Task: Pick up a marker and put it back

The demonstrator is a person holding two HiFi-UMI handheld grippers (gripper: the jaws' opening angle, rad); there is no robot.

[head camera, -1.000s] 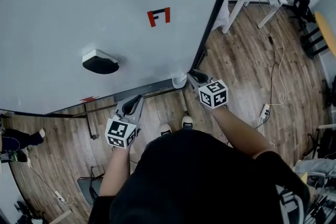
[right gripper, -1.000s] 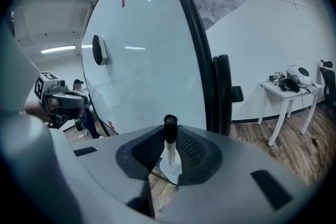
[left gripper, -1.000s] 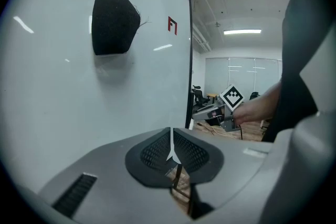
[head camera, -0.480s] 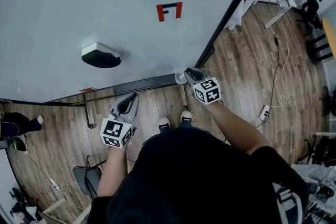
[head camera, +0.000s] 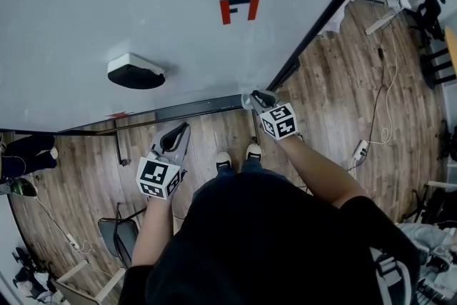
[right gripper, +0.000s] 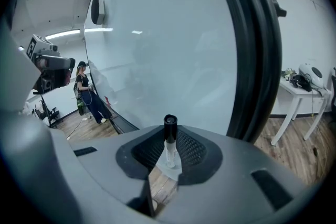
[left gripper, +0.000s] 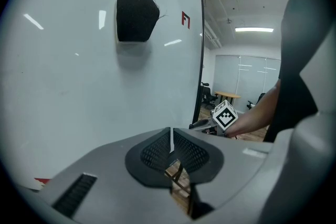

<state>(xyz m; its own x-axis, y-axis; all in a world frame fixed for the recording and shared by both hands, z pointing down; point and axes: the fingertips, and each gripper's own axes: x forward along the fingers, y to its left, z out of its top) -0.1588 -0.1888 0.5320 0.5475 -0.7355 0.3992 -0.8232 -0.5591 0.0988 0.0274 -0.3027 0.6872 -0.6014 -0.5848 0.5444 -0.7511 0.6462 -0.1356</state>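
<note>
My right gripper (right gripper: pixel 169 140) is shut on a marker (right gripper: pixel 169 127) with a white body and a black cap that sticks up between the pads. In the head view the right gripper (head camera: pixel 260 98) sits at the right end of the whiteboard's tray (head camera: pixel 193 109), by the board's black frame. My left gripper (head camera: pixel 178 133) hangs below the tray, apart from it. Its jaws (left gripper: pixel 171 143) are shut with nothing between them. The whiteboard (head camera: pixel 143 3) fills the upper left of the head view.
A black eraser (head camera: pixel 134 72) sticks to the board above the tray, and a red and black mark (head camera: pixel 239 9) is drawn higher up. The board's black frame (right gripper: pixel 252 44) runs close to the right gripper. A person (right gripper: pixel 86 86) stands far off. A white table (right gripper: pixel 304 84) stands to the right.
The right gripper with the marker has edged left toward the tray's right end. The left gripper has stayed about where it was. The head view has shifted a little.
</note>
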